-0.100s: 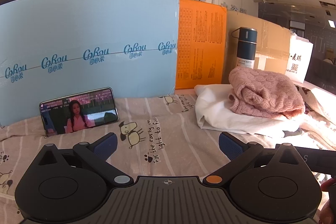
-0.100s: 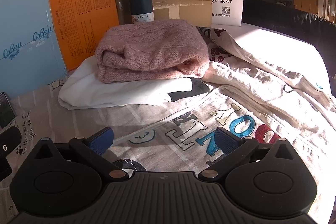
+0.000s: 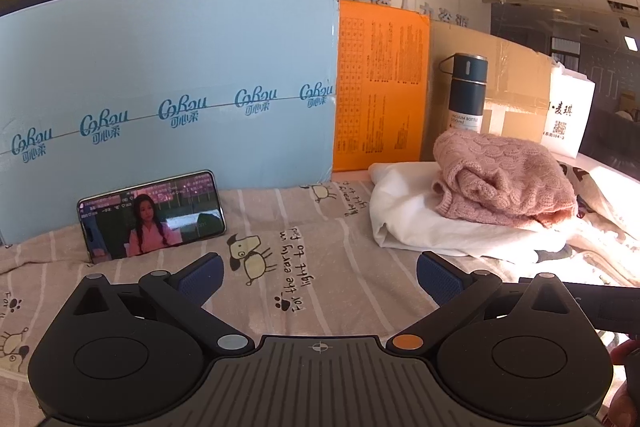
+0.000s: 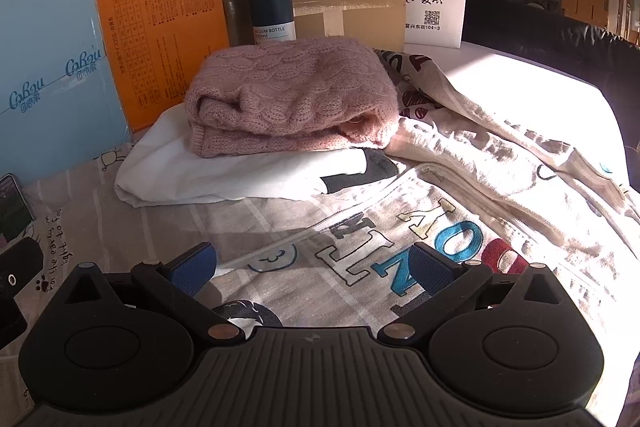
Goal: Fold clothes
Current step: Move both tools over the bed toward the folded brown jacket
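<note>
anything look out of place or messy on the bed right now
Mostly tidy: the pink sweater sits folded on the folded white garment. The lettered cream jacket sprawls unfolded and rumpled. Oddly for a laundry spot, a phone playing video leans against the blue box.

Two black plastic grippers, one for each hand

Left gripper (image 3: 319,273): ribbed dark grey middle with a tiny cross mark, two big round black parts with a circle on each, black arms ending in blue bumpy pads (image 3: 436,277), one grey dot, one orange dot, small silver screws

Right gripper (image 4: 312,271): same shape, same blue pads (image 4: 194,269), two brown metal-looking dots, small screws on top
</note>
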Motion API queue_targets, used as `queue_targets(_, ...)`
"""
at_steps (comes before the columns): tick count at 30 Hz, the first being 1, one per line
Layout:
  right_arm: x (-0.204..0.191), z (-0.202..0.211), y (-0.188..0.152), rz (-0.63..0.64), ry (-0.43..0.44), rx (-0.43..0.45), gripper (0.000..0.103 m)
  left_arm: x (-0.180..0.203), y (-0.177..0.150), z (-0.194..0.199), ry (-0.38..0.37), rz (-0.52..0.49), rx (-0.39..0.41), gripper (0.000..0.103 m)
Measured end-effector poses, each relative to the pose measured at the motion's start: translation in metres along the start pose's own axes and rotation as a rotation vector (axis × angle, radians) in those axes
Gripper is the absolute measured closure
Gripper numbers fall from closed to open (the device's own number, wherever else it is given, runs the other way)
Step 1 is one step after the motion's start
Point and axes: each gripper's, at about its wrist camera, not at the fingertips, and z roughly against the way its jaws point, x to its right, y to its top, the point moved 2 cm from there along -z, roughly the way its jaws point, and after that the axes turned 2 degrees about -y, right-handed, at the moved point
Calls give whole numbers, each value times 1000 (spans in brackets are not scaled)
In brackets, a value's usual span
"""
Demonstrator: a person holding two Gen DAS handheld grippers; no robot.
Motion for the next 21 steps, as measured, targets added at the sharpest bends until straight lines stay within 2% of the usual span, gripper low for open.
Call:
queue_targets(5, -7, 10, 2, 52, 26, 14, 0, 4, 6, 11, 5, 16, 6, 0)
queue_targets(11, -15, 17, 7, 91, 27, -37, 0, 2, 12, 17, 9, 41, 20, 0)
queue_targets(21, -21, 24, 14, 106, 49, -75, 0, -7, 16, 19, 17, 105, -35, 0)
